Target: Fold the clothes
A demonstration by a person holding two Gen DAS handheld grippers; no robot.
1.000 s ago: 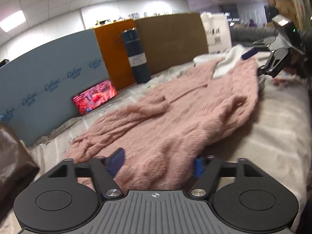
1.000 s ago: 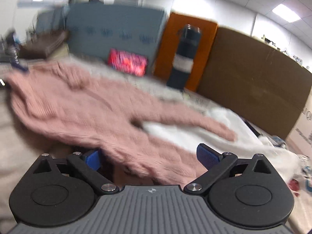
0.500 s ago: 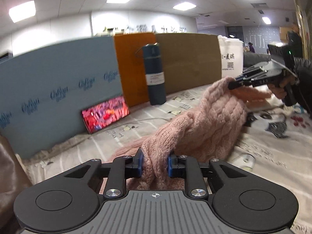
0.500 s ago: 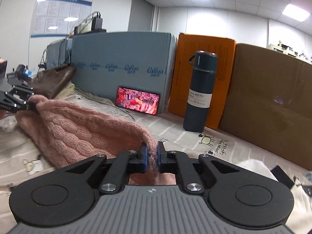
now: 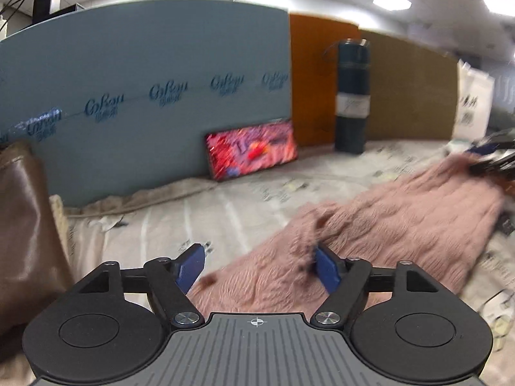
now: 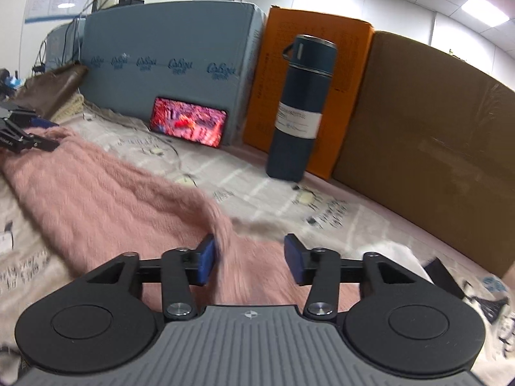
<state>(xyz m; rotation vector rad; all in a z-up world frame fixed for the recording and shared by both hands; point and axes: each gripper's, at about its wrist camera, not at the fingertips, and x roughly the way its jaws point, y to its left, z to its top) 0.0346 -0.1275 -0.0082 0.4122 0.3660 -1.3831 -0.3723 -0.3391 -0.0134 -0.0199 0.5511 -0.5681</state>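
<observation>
Sweater (image 5: 370,234) flat btwn both claws, L (image 5: 260,265) & R (image 6: 249,257), wide apart.

Left gripper (image 5: 259,265): matte black linkage arms, blue flat pads (image 5: 190,268) on the fingertips, a silver screw (image 5: 186,318) at each arm pivot. Two round black discs (image 5: 90,332) flanking a grey ribbed plate (image 5: 257,350), stamped with a small white crosshair mark (image 5: 256,322).

Right gripper (image 6: 251,255): same build, black arms, blue pads (image 6: 206,257), silver pivot screws (image 6: 177,309), twin black discs, ribbed grey plate with a white crosshair (image 6: 249,314).
</observation>
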